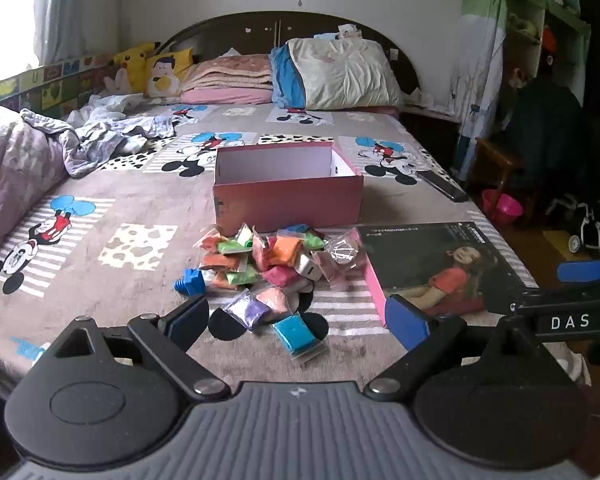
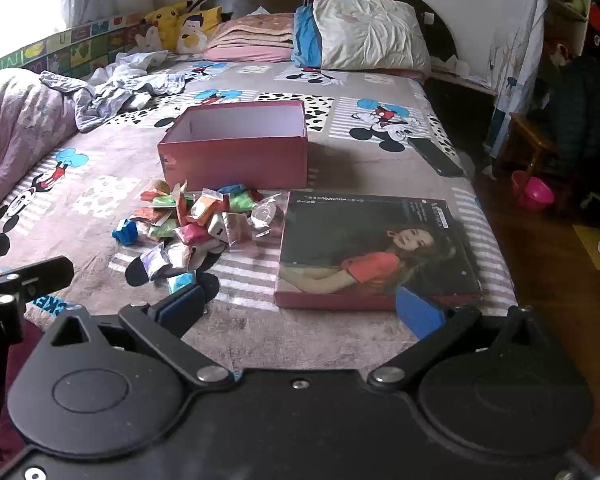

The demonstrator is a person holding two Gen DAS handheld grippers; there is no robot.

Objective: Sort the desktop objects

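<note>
Bedroom clutter frames my working surface, a bed [image 1: 100, 208] under a cartoon-mouse blanket, with pillows at the dark headboard.

From the left wrist view, I see a heap of small clay packets [image 1: 260, 260] in clear wrappers lying just in front of an open pink box [image 1: 288, 202], whose visible inside looks bare. A blue toy piece [image 1: 189, 281] sits at the heap's left edge, a white block [image 1: 308, 269] within it, and a teal packet [image 1: 296, 334] lies nearest me. The box lid [image 1: 436, 268], printed with a seated figure, lies flat to the right. I judge the packets light, soft and slippery in their film, best pinched across the padded middle; the block is stiff and should grip squarely. My left hand-held gripper [image 1: 298, 324] hangs spread wide over the near packets, holding nothing and, as far as I can tell, touching nothing.

From the right wrist view, the same heap [image 2: 196, 224] sits left of the lid [image 2: 376, 248], the box [image 2: 236, 160] behind it. My right hand-held gripper [image 2: 300, 312] is likewise spread wide and empty, above the blanket by the lid's near edge.
</note>
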